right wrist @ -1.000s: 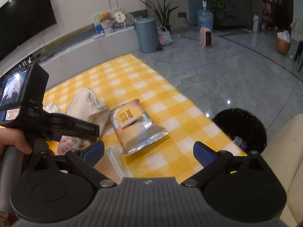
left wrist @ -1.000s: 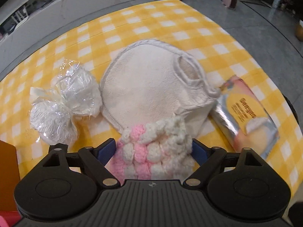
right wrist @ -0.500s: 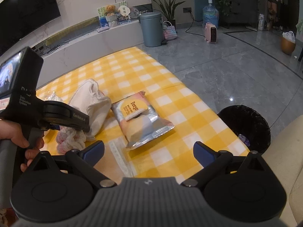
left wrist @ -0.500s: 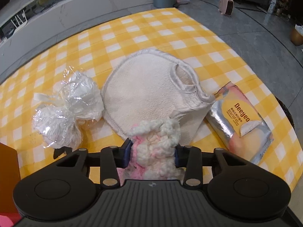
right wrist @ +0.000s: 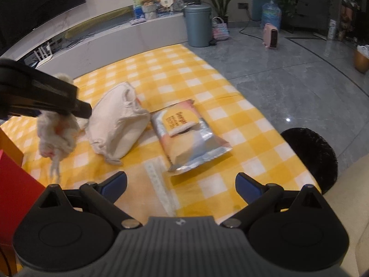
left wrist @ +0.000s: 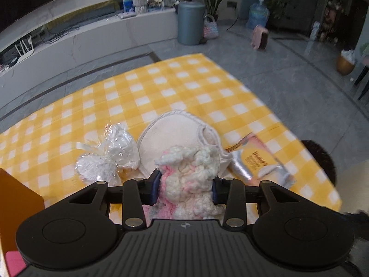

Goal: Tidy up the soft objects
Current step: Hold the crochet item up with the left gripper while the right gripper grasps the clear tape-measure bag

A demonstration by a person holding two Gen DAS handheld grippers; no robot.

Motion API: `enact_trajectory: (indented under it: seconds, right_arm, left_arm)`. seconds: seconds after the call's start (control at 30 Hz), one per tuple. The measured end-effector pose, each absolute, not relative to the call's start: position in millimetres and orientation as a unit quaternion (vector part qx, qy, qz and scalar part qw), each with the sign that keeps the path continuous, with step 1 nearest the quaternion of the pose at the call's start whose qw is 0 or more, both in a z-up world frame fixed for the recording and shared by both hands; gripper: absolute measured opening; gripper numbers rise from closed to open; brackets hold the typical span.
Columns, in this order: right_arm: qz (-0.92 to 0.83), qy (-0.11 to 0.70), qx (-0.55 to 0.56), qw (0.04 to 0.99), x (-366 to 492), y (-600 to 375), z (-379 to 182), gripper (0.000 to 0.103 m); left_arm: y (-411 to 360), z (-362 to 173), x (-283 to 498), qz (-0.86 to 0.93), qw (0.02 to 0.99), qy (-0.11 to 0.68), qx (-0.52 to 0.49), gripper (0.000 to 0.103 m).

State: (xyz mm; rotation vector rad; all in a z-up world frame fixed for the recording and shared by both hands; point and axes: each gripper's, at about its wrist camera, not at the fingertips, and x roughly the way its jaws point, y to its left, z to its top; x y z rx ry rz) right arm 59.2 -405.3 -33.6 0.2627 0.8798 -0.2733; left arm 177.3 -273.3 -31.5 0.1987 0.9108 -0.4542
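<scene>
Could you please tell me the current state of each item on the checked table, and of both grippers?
pink-and-white yarn piece: gripped, lifted off the table.
left gripper: shut on the yarn piece.
right gripper: open, empty.
cream cloth bag: lying slumped on the tablecloth.
snack packet: lying flat, sealed as far as visible.
cellophane-wrapped bundle: wrapped, resting beside the cloth bag.

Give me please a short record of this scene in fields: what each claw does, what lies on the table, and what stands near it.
left claw: shut on the pink and white fluffy knit, lifted off the table
right claw: open, nothing between the fingers
table: yellow and white checked cloth
on table: cream bib; silver snack bag; clear plastic bundle
beside table: black bin on the floor
</scene>
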Motion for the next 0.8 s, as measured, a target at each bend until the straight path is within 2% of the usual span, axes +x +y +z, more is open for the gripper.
enact_trajectory:
  seconds: [0.17, 0.33, 0.6, 0.8]
  right_arm:
    - [-0.100, 0.443, 0.118, 0.883, 73.4, -390.1, -41.7, 0.100]
    - [-0.082, 0.459, 0.117, 0.877, 90.7, -375.2, -49.0, 0.100]
    - [-0.061, 0.480, 0.091, 0.870, 118.1, -355.7, -64.3, 0.100]
    - [-0.054, 0.485, 0.074, 0.870, 121.9, -348.3, -71.0, 0.100]
  left_arm:
    - [-243.7, -8.4, 154.1, -0.247, 0.874, 0.416, 0.050, 0.045]
    - [-209.5, 4.0, 127.6, -0.255, 0.889, 0.377, 0.048, 0.046]
    - [-148.1, -5.6, 116.4, -0.279, 0.903, 0.324, -0.043, 0.046]
    - [-138.6, -19.6, 130.8, -0.299, 0.908, 0.289, -0.049, 0.047]
